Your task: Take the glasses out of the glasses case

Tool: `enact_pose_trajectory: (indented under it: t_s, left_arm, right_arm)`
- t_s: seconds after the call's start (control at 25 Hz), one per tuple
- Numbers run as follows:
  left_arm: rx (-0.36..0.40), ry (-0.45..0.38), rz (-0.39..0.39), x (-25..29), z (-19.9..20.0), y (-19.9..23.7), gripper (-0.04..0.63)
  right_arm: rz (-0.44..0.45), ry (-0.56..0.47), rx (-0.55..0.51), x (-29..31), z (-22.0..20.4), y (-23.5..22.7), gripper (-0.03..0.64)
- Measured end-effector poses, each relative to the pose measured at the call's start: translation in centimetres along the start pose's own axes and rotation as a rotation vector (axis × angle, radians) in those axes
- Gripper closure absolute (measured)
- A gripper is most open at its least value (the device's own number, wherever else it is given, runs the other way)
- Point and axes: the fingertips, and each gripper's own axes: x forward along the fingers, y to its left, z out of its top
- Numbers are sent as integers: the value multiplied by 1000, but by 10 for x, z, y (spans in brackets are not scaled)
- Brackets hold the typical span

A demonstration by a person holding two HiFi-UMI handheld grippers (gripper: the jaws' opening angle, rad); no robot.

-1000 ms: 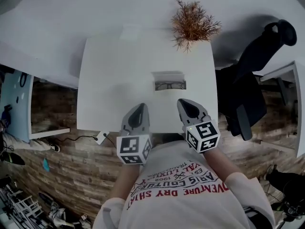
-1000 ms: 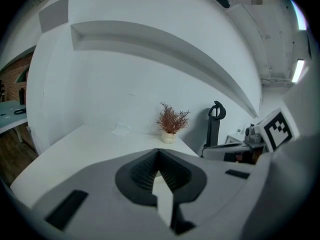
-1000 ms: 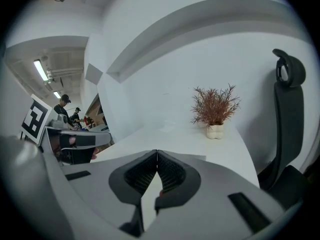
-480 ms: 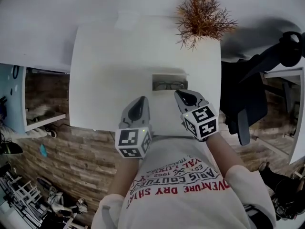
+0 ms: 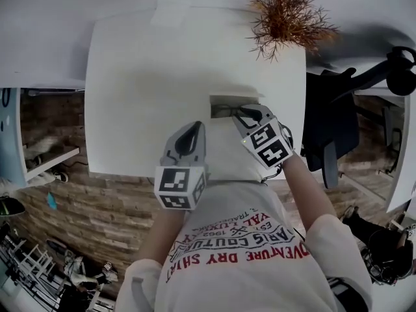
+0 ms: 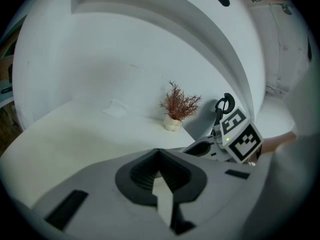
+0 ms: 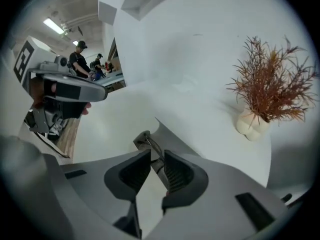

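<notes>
An open grey glasses case (image 5: pixel 229 98) lies on the white table (image 5: pixel 149 83), right of centre, with dark-framed glasses (image 5: pixel 226 112) inside it. My right gripper (image 5: pixel 247 115) reaches into the case's right end. In the right gripper view its jaws (image 7: pixel 156 156) stand a little apart, with the thin frame of the glasses (image 7: pixel 148 143) between the tips and the case's raised lid (image 7: pixel 174 140) just beyond. I cannot tell whether the pads touch the frame. My left gripper (image 5: pixel 193 130) hovers over the table's near edge, left of the case, shut and empty (image 6: pixel 159 156).
A dried reddish plant in a small white vase (image 5: pixel 289 15) stands at the table's far right corner. A white slip of paper (image 5: pixel 170 12) lies at the far edge. A black office chair (image 5: pixel 338 122) is close beside the table's right side. Wooden floor lies below the near edge.
My right gripper has moved forward from the near edge to the case, its tips now at the glasses. The head view has shifted closer over the table. The left gripper stays near the front edge.
</notes>
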Motion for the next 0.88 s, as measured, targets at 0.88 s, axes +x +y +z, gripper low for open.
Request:
enact_pose_trajectory:
  t_s: [0.88]
  left_arm:
    - [-94, 44, 4, -3, -18, 30, 594]
  right_arm:
    - [98, 314, -528, 39, -24, -8, 588]
